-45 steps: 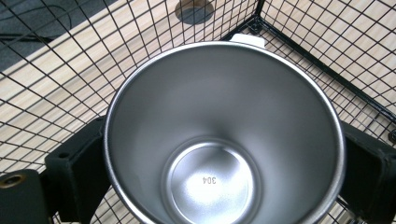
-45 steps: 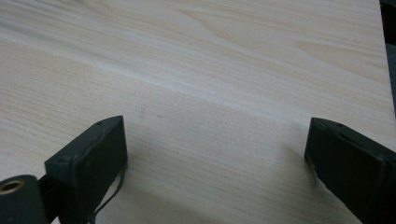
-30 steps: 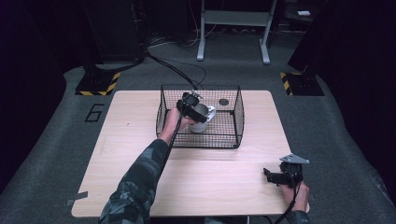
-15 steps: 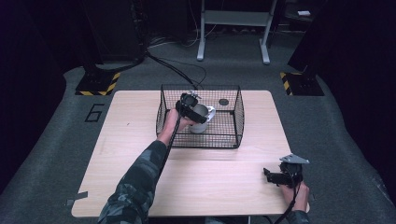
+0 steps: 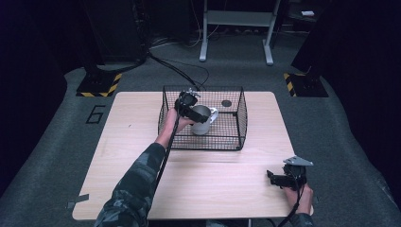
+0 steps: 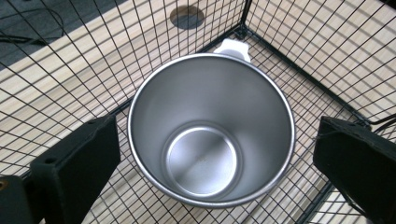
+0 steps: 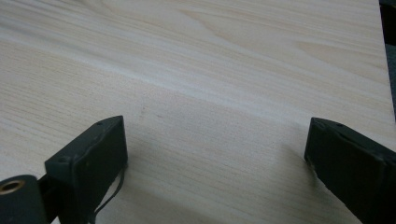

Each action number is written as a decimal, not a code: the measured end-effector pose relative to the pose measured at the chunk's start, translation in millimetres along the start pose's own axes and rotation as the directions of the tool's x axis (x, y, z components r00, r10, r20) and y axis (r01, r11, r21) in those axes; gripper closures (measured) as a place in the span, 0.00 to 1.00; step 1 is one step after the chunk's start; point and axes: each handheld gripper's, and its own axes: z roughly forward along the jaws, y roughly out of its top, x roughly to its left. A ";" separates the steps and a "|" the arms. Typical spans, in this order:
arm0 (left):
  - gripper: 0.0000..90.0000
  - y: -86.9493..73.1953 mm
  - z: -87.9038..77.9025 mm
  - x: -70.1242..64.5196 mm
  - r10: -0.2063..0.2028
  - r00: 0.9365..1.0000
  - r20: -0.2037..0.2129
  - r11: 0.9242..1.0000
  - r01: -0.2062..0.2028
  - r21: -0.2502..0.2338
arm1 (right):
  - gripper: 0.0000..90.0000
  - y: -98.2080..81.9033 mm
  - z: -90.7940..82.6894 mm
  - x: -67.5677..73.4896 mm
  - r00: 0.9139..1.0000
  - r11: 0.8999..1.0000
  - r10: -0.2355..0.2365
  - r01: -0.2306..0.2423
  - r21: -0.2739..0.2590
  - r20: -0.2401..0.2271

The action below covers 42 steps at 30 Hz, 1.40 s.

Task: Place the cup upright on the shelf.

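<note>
Steel mug (image 6: 211, 130) stands upright inside the wire basket (image 5: 240, 124), straight below the left gripper (image 6: 210, 158) — its jaws spread wide, one either side of the rim, holding nothing. The mug's white handle (image 6: 232, 48) points away toward the far basket corner. Basket walls hem it in sideways; upward is open. Well apart, the right gripper (image 7: 215, 158) rests wide open, empty, over bare table (image 7: 210, 70).

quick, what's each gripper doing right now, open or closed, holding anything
Left gripper: open, jaws either side of the steel mug in the wire basket, not clamped on it.
Right gripper: open, empty, over the wooden table.
</note>
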 end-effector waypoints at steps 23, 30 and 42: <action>0.00 -13.6 -64.1 -36.6 0.121 0.992 0.035 0.989 -0.118 -0.091 | 0.06 0.3 -0.1 -0.3 1.000 1.000 -0.001 0.001 0.008 -0.002; 0.00 -37.3 -84.1 -48.7 0.133 0.991 0.021 0.983 -0.129 -0.128 | 0.06 0.0 0.3 0.0 1.000 1.000 0.001 -0.001 0.000 0.001; 0.00 -101.4 -114.0 -59.5 0.128 0.992 -0.020 0.979 -0.129 -0.159 | 0.06 0.2 0.1 -0.2 1.000 1.000 0.002 -0.002 0.004 -0.001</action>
